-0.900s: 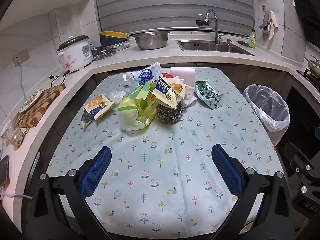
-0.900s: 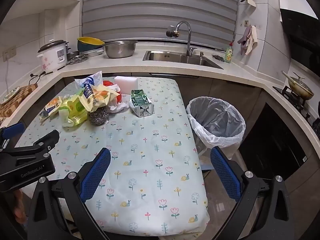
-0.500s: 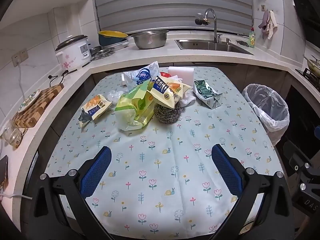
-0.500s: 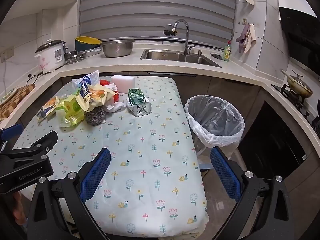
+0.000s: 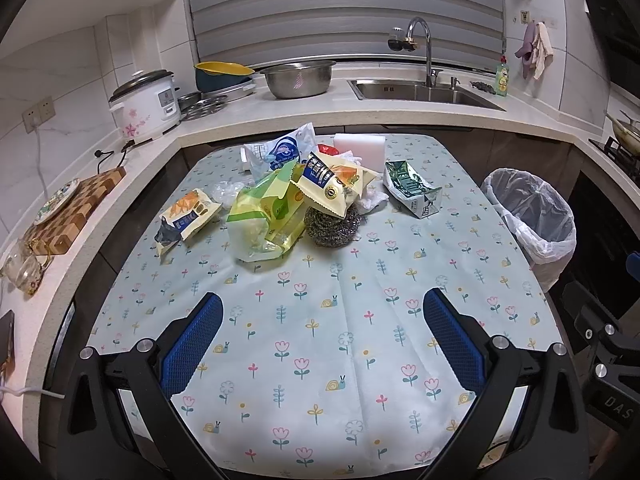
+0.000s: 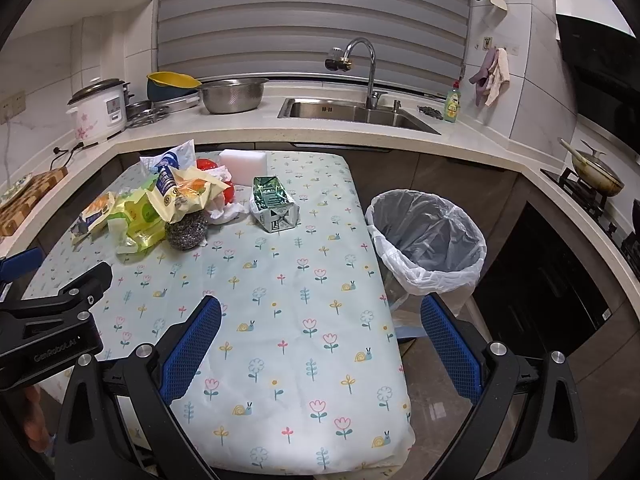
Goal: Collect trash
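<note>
I hold my left gripper [image 5: 320,340] and right gripper [image 6: 320,340] spread wide and empty above the near end of the table [image 5: 360,360]. At 12 o'clock from my left gripper lies the trash: four wrappers [image 5: 332,184] heaped with one scourer [image 5: 332,226], one green carton [image 5: 412,194] at 1 o'clock, one white sponge [image 5: 360,148] behind. One bin [image 6: 426,236], at 1 o'clock from my right gripper beside the table, holds only its clear liner.

left gripper [image 5: 322,338] eased back — trash pile [image 5: 304,196] slightly farther, right gripper [image 6: 320,340] likewise
</note>
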`<action>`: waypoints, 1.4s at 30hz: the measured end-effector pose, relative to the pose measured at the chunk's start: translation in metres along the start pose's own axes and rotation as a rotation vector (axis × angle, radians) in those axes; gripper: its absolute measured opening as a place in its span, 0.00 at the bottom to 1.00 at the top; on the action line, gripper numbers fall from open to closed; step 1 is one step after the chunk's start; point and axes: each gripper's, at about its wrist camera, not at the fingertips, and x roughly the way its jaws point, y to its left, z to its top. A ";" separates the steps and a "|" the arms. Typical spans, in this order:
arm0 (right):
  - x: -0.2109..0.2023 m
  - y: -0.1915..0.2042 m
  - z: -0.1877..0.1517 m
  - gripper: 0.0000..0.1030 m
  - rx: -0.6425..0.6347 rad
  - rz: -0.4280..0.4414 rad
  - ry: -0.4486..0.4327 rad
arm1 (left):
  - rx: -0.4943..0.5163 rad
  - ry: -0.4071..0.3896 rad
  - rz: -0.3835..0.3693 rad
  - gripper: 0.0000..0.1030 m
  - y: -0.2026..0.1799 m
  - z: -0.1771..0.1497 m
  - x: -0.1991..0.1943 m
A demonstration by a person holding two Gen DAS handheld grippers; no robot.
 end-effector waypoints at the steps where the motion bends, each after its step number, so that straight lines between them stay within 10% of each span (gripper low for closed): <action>1: 0.000 0.000 0.000 0.93 -0.002 -0.001 0.000 | 0.000 0.000 0.000 0.93 0.000 0.000 0.000; 42: -0.001 -0.002 0.003 0.93 -0.003 -0.017 -0.004 | 0.009 -0.007 -0.009 0.93 -0.006 0.004 -0.004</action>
